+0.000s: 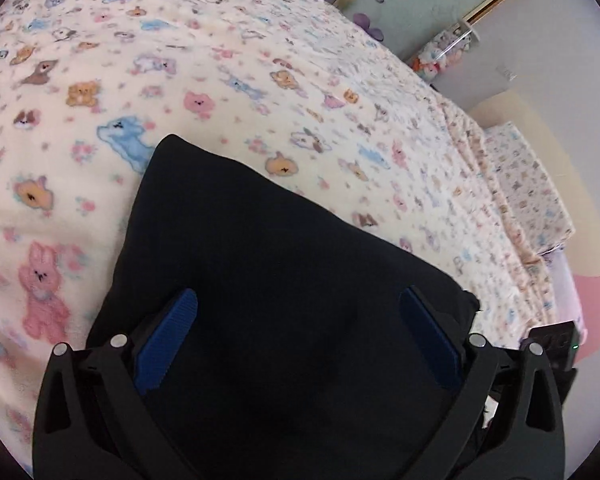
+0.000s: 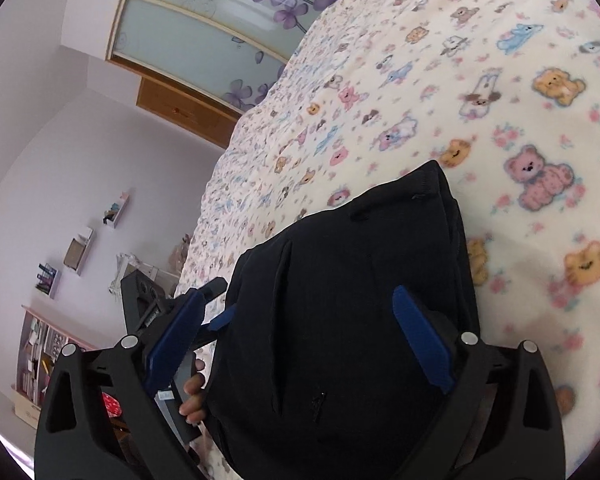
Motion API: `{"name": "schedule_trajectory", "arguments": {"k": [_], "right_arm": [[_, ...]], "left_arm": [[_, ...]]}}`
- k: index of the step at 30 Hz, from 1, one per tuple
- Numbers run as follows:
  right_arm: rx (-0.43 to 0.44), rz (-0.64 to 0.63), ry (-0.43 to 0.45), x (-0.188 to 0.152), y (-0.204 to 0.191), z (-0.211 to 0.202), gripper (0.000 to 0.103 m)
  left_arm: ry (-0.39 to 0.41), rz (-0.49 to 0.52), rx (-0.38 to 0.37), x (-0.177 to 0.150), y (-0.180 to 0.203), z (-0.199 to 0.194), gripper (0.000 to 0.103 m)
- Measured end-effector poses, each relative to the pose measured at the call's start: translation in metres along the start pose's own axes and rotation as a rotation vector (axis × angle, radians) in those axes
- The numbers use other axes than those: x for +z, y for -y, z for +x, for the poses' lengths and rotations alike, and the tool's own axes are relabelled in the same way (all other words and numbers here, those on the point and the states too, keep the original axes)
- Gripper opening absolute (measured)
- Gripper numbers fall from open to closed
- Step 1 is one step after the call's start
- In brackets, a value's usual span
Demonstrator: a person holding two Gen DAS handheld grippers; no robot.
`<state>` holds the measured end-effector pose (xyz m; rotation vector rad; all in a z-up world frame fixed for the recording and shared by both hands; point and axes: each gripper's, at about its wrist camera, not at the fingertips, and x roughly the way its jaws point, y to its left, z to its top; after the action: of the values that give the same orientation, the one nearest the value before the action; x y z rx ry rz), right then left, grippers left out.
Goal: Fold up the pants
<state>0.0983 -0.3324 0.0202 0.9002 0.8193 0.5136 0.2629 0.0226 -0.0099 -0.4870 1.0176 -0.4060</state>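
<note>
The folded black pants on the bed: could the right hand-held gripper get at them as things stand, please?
Probably yes. The right hand-held gripper stands open right over the folded black pants, nothing lying between. The left hand-held gripper sits at their edge, off to one side.

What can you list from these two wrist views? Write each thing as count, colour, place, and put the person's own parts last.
pants: one, black, folded into a compact bundle on the blanket.
blanket: one, cream with pastel animal print, covering the bed.
wardrobe doors: frosted glass with purple flowers, beyond the bed.
wall shelves: three, small, on the lilac wall.
left gripper: one, black with blue pads, open above the pants.
right gripper: one, black with blue pads, open above the pants.
hand: one, on the left gripper's handle.
</note>
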Motion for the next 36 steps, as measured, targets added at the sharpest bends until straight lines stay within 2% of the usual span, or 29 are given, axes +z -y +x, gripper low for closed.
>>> {"name": "schedule_trajectory", "arguments": {"k": [3, 5, 7, 9, 10, 12, 13, 14, 15, 17, 18, 20, 22, 24, 26, 29, 36], "right_arm": [[0.009, 0.021, -0.028, 0.002, -0.005, -0.008, 0.097], [0.099, 0.031, -0.071, 0.001, -0.016, -0.02, 0.098], [0.164, -0.023, -0.129, -0.002, -0.036, -0.033, 0.102], [0.135, -0.123, -0.192, -0.012, -0.059, -0.042, 0.102], [0.116, -0.156, -0.226, -0.019, -0.066, -0.042, 0.102], [0.076, -0.154, -0.302, -0.031, -0.066, -0.032, 0.102], [-0.004, -0.126, -0.376, -0.039, -0.056, -0.015, 0.102], [-0.049, -0.114, -0.416, -0.045, -0.046, -0.004, 0.102], [-0.053, -0.108, -0.432, -0.049, -0.038, 0.005, 0.102], [-0.013, -0.092, -0.413, -0.047, -0.034, 0.004, 0.102], [0.004, -0.079, -0.405, -0.044, -0.035, 0.0, 0.102], [0.053, -0.082, -0.328, -0.033, -0.039, -0.021, 0.102], [0.02, -0.076, -0.203, -0.018, -0.035, -0.046, 0.102], [0.008, -0.041, -0.16, -0.01, -0.023, -0.052, 0.102], [-0.017, 0.02, -0.181, -0.009, -0.004, -0.044, 0.102], [-0.047, 0.077, -0.215, -0.013, 0.015, -0.031, 0.101], [-0.135, 0.049, -0.223, -0.014, 0.025, -0.014, 0.101]], "left_arm": [[0.081, 0.002, -0.025, -0.013, 0.004, -0.031, 0.101], [0.11, 0.014, -0.038, -0.03, 0.005, -0.058, 0.101], [0.123, 0.041, -0.069, -0.049, 0.006, -0.079, 0.101], [0.131, 0.084, -0.086, -0.067, 0.008, -0.095, 0.101], [0.137, 0.116, -0.065, -0.08, 0.011, -0.1, 0.101], [0.133, 0.133, -0.003, -0.095, 0.008, -0.094, 0.101], [0.112, 0.112, 0.039, -0.102, 0.001, -0.086, 0.101], [0.081, 0.074, 0.036, -0.107, -0.013, -0.071, 0.101], [0.11, 0.073, 0.012, -0.114, -0.022, -0.064, 0.101], [0.201, 0.132, 0.02, -0.127, -0.02, -0.068, 0.101], [0.207, 0.156, 0.044, -0.13, -0.015, -0.068, 0.101], [0.192, 0.202, 0.086, -0.129, -0.006, -0.065, 0.101], [0.205, 0.196, 0.065, -0.131, -0.009, -0.067, 0.101], [0.217, 0.169, 0.022, -0.132, -0.015, -0.071, 0.101], [0.224, 0.147, -0.008, -0.131, -0.02, -0.073, 0.101], [0.227, 0.147, -0.011, -0.132, -0.019, -0.073, 0.101], [0.225, 0.151, -0.006, -0.131, -0.019, -0.072, 0.101]]}}
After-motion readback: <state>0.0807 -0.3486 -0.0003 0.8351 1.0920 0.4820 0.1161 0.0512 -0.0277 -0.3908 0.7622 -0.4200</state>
